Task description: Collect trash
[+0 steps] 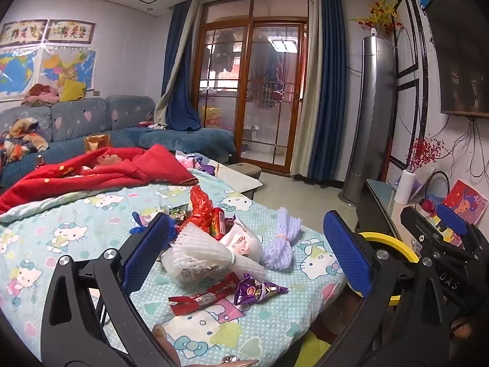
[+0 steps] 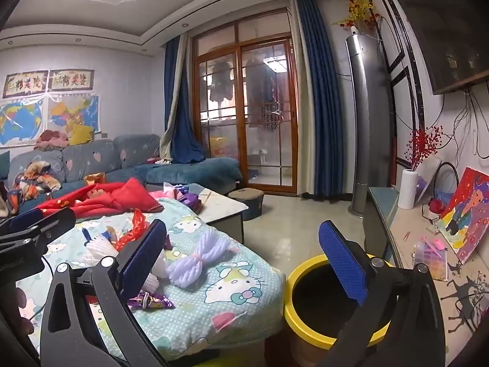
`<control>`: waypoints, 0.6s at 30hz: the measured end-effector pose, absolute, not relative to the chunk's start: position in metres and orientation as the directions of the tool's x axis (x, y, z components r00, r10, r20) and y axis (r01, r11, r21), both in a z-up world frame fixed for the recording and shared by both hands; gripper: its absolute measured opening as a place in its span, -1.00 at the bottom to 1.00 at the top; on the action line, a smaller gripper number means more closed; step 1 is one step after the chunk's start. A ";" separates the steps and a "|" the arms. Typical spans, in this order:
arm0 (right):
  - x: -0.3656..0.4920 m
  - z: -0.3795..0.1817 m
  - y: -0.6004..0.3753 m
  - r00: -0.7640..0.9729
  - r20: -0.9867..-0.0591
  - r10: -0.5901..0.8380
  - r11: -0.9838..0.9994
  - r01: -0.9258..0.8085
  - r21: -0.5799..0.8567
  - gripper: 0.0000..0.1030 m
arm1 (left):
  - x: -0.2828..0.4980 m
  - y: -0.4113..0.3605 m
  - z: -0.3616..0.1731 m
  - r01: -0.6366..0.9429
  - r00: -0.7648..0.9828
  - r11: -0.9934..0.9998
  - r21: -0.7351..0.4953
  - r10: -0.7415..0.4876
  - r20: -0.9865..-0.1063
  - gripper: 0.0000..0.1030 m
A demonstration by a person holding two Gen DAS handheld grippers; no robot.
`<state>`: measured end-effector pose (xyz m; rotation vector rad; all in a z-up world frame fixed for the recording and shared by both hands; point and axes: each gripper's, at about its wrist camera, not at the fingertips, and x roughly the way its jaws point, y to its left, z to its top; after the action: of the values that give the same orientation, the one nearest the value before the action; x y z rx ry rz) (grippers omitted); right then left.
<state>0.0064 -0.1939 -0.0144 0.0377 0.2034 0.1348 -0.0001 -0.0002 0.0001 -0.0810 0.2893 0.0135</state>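
A small heap of trash is seen on the near corner of the bed, on a pale blue cartoon-cat sheet. A white foam fruit net is spread like a fan, its long axis running from the wide end at the left toward the tied end at the right. Just beside it to the right, a lilac foam net is laid with its long axis running away from the camera, pinched by a band at the middle. A white printed wrapper is wedged between the two, and a crumpled red plastic bag is propped upright behind them, touching a red tube-shaped pack. Nearer the bed's edge, a flat red wrapper and a purple wrapper are laid side by side, both lengthwise roughly left to right. A red blanket is bunched farther back on the bed. A yellow-rimmed bin is stood on the floor just off the bed's corner, mouth upward. The left gripper is held before the heap with its jaws spread fully wide and nothing gripped, the white net lying in front of them. The right gripper is held likewise wide and empty, between the bed's corner and the bin.
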 end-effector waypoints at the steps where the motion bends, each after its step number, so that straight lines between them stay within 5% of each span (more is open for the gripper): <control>1: 0.006 -0.015 -0.194 0.969 -0.203 0.140 0.990 -0.133 0.051 0.88 | 0.000 0.000 0.000 -0.023 0.958 0.997 -0.078 0.000 -0.287 0.79; 18: 0.005 -0.016 -0.195 0.973 -0.196 0.125 0.992 -0.119 0.044 0.88 | -0.001 -0.003 -0.004 -0.018 0.958 0.996 -0.085 -0.007 -0.286 0.79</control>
<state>0.0049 -0.1952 -0.0158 0.0321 0.2002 0.1231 -0.0008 -0.0027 -0.0039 -0.0868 0.2906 0.0061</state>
